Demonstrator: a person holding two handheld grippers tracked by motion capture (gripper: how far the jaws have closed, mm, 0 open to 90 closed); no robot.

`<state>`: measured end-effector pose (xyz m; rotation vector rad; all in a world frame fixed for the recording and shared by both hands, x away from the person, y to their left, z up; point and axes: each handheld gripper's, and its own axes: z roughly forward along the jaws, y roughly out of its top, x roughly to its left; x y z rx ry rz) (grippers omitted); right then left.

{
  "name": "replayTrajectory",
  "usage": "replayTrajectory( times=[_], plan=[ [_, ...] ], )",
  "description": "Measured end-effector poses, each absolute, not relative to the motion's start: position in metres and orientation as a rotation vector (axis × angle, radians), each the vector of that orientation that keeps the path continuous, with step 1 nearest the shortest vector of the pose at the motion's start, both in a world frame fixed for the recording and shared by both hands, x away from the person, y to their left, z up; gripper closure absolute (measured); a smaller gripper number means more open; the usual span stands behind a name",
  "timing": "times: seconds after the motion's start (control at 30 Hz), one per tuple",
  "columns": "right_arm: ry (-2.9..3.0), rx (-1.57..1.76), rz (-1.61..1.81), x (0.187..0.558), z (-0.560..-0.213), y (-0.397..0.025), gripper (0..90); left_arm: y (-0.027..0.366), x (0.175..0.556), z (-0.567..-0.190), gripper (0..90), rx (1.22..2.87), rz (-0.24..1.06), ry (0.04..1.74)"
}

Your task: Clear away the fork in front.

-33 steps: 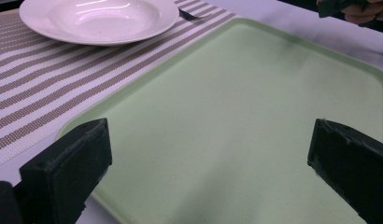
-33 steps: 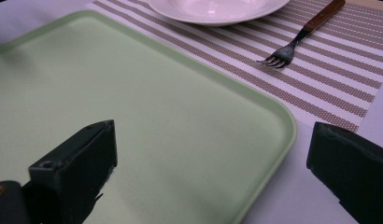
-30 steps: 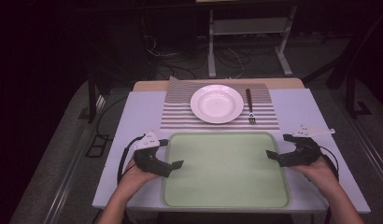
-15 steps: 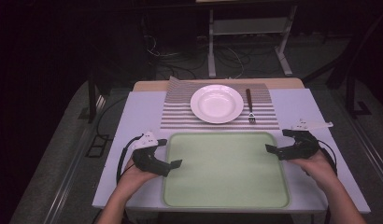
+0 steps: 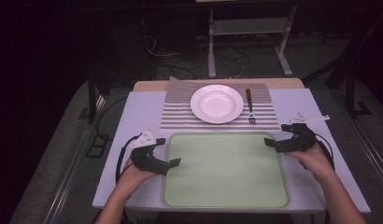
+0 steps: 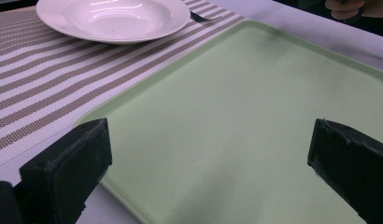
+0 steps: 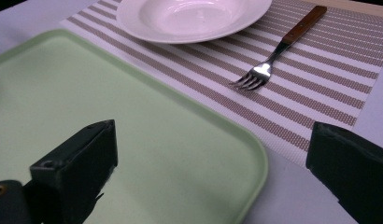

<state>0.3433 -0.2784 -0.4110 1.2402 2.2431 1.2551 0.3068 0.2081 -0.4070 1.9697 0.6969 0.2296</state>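
The green tray (image 5: 226,175) lies flat on the counter (image 5: 143,109), its far edge just beside the striped placemat (image 5: 178,112), and it is judged to be the thing about to be gripped at both short sides. Beyond the tray, on the placemat, a white plate (image 5: 216,103) is seen, with a fork (image 5: 250,105) just beside it. The left tool (image 5: 170,164) is held at the tray's left rim and the right tool (image 5: 272,143) at the tray's far right corner; both are spread wide and nothing is held in either. For a sound grip, each rim should be taken squarely between the jaws, at matching points on opposite sides, so that the tray is kept level and the placemat is not dragged.
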Motion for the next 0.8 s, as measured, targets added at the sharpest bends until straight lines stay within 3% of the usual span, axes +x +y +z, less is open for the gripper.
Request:
replayTrajectory(
  times=[0.8],
  plan=[
    [2.184,1.335,1.197,0.39,-0.402,-0.262,5.5,0.209,0.308,-0.409,0.0,1.971,0.253,0.687]
  ],
)
